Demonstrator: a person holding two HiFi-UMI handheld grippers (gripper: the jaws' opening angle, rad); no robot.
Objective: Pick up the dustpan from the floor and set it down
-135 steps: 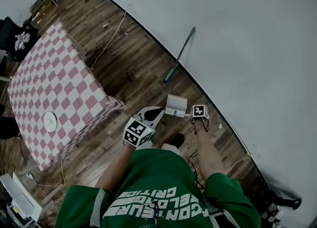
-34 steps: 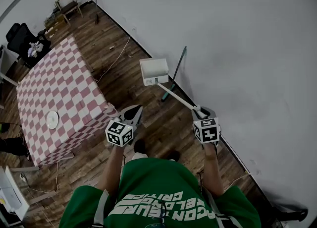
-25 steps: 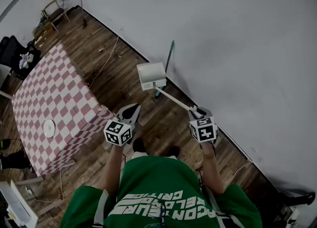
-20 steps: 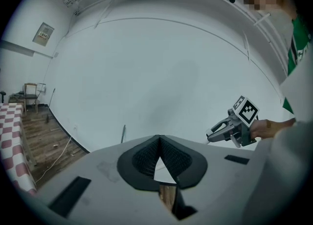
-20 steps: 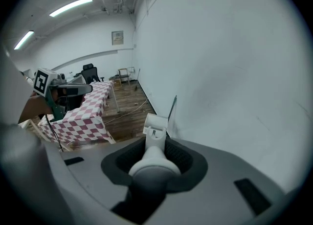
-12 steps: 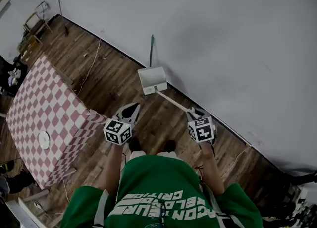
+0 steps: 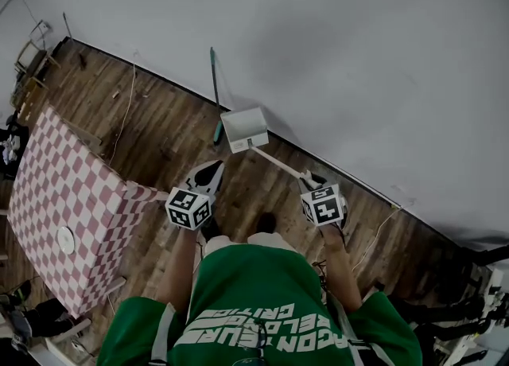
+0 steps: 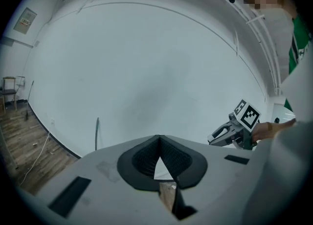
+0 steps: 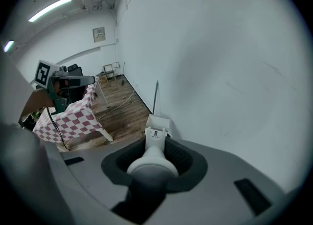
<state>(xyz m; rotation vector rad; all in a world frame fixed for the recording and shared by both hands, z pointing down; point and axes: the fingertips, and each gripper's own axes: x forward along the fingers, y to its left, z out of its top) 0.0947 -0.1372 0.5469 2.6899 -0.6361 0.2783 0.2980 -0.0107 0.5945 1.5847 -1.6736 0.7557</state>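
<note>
The white dustpan (image 7: 244,129) hangs in the air over the wooden floor close to the wall, its long handle (image 7: 278,163) running back into my right gripper (image 7: 312,180). That gripper is shut on the handle's end. In the right gripper view the thick handle (image 9: 152,163) fills the jaws of the right gripper (image 9: 152,169), and the dustpan (image 9: 157,124) stands out ahead. My left gripper (image 7: 207,175) is held beside it, shut and empty. In the left gripper view the left gripper (image 8: 160,163) points at the wall.
A green-handled broom (image 7: 215,94) leans on the white wall just left of the dustpan. A table with a red-checked cloth (image 7: 56,189) and a white plate (image 7: 65,239) stands at the left. Cables lie on the floor (image 7: 131,90). Chairs stand in the far corner.
The dustpan, earlier on the floor by the right gripper, is now lifted by its handle. Over the last second both grippers and the view have swung toward the wall and broom.
</note>
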